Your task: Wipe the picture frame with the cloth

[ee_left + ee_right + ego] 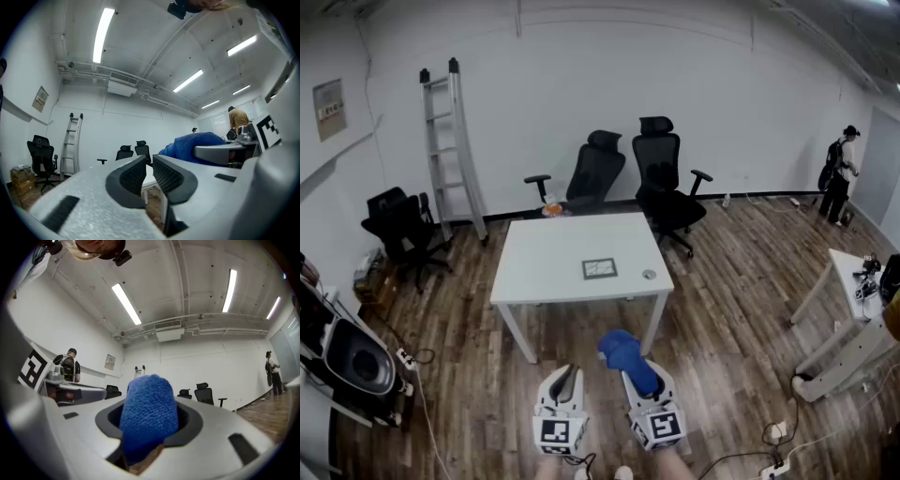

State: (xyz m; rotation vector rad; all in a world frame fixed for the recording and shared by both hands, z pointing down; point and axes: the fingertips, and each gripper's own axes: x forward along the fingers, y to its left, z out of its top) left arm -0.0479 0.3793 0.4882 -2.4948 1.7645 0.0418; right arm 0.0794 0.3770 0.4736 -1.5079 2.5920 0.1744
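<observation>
A small picture frame (pixel 600 268) lies flat on the white table (pixel 553 272), near its front right part. Both grippers hang low in front of the table, well short of it. My right gripper (pixel 630 359) is shut on a blue cloth (pixel 627 357), which bulges out between its jaws (pixel 149 416). My left gripper (pixel 567 382) is shut with nothing between its pads (pixel 134 174); the blue cloth (pixel 194 143) shows to its right.
A small round object (pixel 649 275) lies right of the frame. Two black office chairs (pixel 628 178) stand behind the table, a ladder (pixel 450 141) leans on the wall at left, another chair (pixel 398 225) beside it. A second white table (pixel 848 309) is at right; a person (pixel 839 173) stands far right.
</observation>
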